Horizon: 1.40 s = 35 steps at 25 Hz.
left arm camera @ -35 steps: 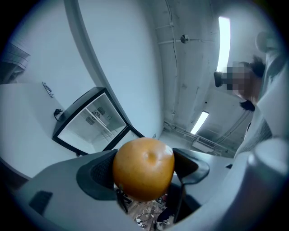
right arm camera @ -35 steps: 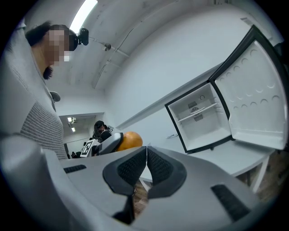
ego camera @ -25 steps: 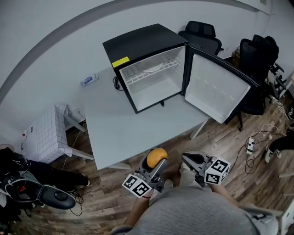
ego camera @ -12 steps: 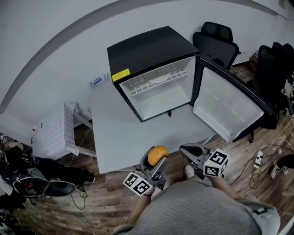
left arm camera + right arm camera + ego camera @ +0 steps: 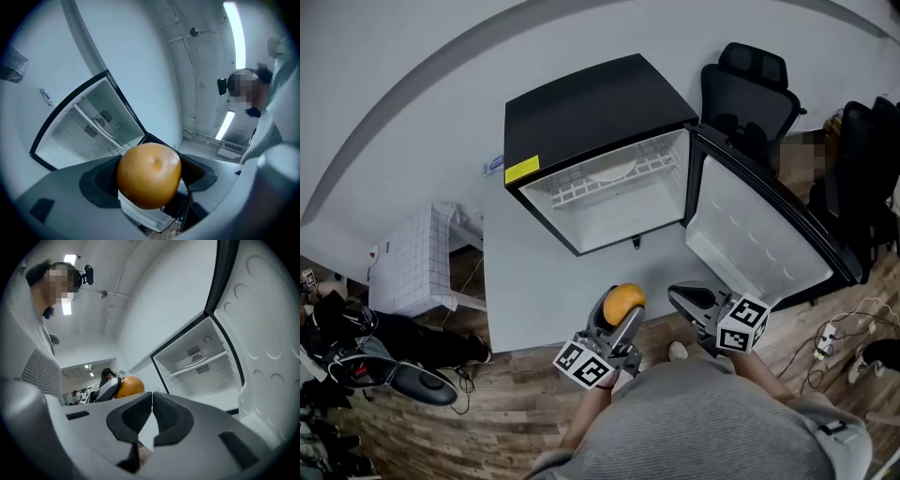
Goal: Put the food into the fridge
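A round orange fruit (image 5: 622,304) (image 5: 149,175) is clamped between the jaws of my left gripper (image 5: 619,314), held above the near edge of the grey table (image 5: 525,281). The black mini fridge (image 5: 591,117) stands on the table's far side with its door (image 5: 759,239) swung open to the right; its white inside holds a wire shelf (image 5: 600,183) and no food that I can see. My right gripper (image 5: 694,302) hovers beside the left one, jaws shut with nothing between them (image 5: 152,420). In the right gripper view the orange (image 5: 130,386) shows at the left.
Black office chairs (image 5: 750,89) stand behind the open door. A white checked stool (image 5: 408,262) sits left of the table, bags and gear (image 5: 366,347) on the wooden floor beyond it. A power strip and cables (image 5: 825,333) lie at the right.
The fridge sits larger and nearer in the head view, and both grippers have come up to the table's edge with the orange still held.
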### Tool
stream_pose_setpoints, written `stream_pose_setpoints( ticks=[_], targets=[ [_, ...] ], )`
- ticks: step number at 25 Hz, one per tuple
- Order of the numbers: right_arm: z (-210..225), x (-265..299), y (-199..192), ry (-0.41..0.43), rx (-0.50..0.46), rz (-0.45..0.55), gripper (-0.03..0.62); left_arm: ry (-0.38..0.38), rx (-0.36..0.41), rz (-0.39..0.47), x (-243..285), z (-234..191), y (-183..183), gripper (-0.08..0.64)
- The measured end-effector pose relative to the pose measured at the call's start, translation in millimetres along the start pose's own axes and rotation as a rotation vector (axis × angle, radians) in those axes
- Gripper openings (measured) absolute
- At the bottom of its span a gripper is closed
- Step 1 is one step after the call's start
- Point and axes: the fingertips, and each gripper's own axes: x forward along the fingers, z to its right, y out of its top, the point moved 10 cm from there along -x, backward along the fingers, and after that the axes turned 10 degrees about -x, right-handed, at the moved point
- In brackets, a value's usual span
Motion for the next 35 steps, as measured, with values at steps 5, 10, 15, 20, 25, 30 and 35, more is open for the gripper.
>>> stream_pose_setpoints(
  ticks=[5, 10, 15, 20, 25, 30, 35],
  targets=[
    [2, 6, 4, 0.002, -0.002, 0.014, 0.013, -0.008, 0.023, -0.004, 2, -1, 8, 0.388],
    [0, 9, 6, -0.032, 0.004, 0.031, 0.013, -0.012, 0.029, -0.022, -3, -5, 17, 0.388],
    [-6, 13, 2, -0.044, 0.005, 0.024, 0.014, -0.005, 0.034, -0.023, -10, -11, 25, 0.388],
    [-9, 12, 3, -0.054, 0.005, 0.028, 0.013, -0.013, 0.059, -0.051, -5, -11, 28, 0.388],
    [-7, 9, 3, -0.069, 0.008, 0.032, 0.013, -0.015, 0.129, -0.077, 10, -12, 40, 0.388],
    [-4, 4, 3, -0.075, 0.012, 0.045, 0.013, -0.022, 0.241, -0.11, 32, -9, 59, 0.388],
    [0, 1, 2, -0.079, 0.017, 0.058, 0.013, -0.025, 0.348, -0.127, 57, -8, 80, 0.388]
  ],
)
